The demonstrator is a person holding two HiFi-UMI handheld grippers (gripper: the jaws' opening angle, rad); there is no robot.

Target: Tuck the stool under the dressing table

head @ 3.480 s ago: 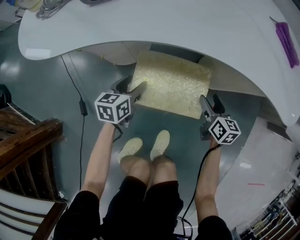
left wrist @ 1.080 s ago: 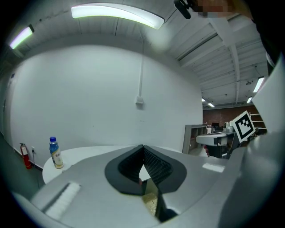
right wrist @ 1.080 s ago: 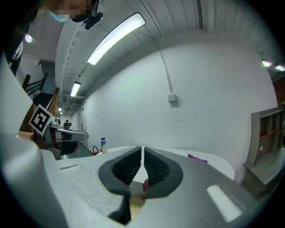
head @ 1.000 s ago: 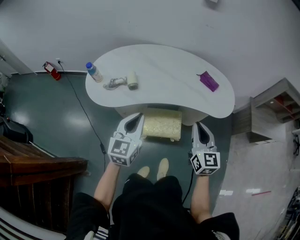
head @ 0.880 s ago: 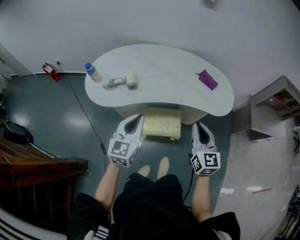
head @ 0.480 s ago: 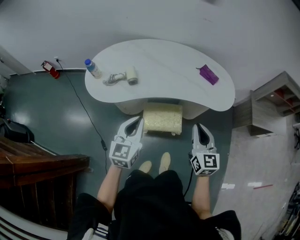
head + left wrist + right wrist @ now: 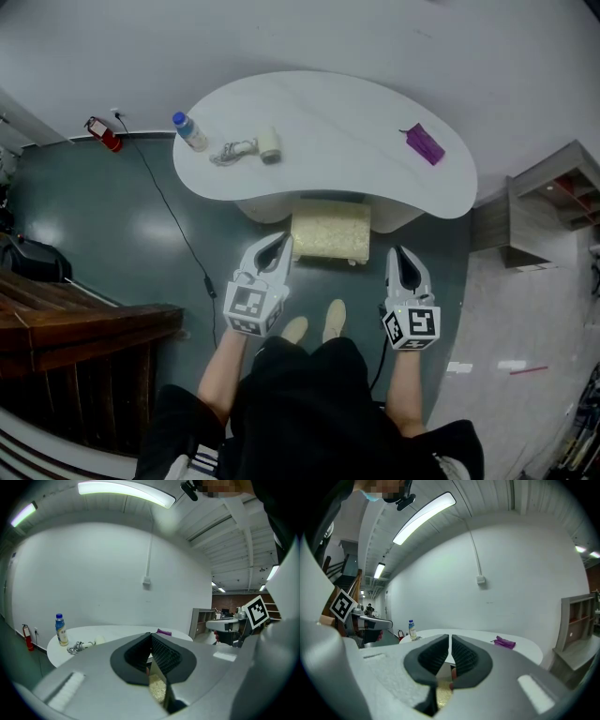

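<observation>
Pulled back off the stool (image 7: 330, 232): left hand-held gripper (image 7: 277, 247) and right hand-held gripper (image 7: 403, 258), jaws together, empty. Stool sits partly under the desk (image 7: 328, 131); tuck looks done.

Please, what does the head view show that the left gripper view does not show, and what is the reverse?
Only the head view: the person's shoes and the dark wooden furniture. Only the left gripper view: the ceiling light strip and the small wall box. Both: the white dressing table, the bottle, the purple item.
</observation>
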